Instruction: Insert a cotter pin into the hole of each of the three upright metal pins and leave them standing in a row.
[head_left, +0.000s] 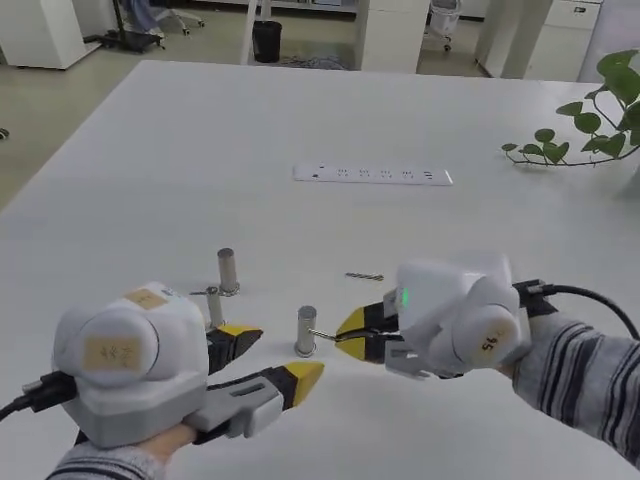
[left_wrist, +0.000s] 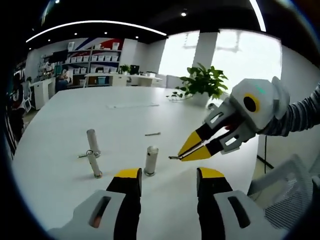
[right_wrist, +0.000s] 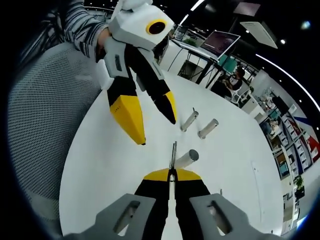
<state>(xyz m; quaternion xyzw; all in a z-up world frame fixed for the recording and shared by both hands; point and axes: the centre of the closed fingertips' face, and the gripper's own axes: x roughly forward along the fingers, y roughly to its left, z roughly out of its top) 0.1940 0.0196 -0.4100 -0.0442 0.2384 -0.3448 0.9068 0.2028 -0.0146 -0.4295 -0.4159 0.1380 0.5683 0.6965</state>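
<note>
Three upright metal pins stand on the white table: a far one (head_left: 228, 270), a middle one (head_left: 213, 306) with a cotter pin through its top, and a near one (head_left: 306, 330). My right gripper (head_left: 345, 336) is shut on a cotter pin (head_left: 321, 335) held level, its tip at the near pin's side. In the right gripper view the cotter pin (right_wrist: 173, 154) sticks out of the shut jaws beside that pin (right_wrist: 186, 159). My left gripper (head_left: 280, 353) is open just left of and in front of the near pin (left_wrist: 151, 160), holding nothing.
A loose cotter pin (head_left: 364, 276) lies on the table behind the right gripper. A white power strip (head_left: 372, 175) lies farther back at the centre. A leafy plant (head_left: 590, 130) hangs over the far right edge. Office furniture stands beyond the table.
</note>
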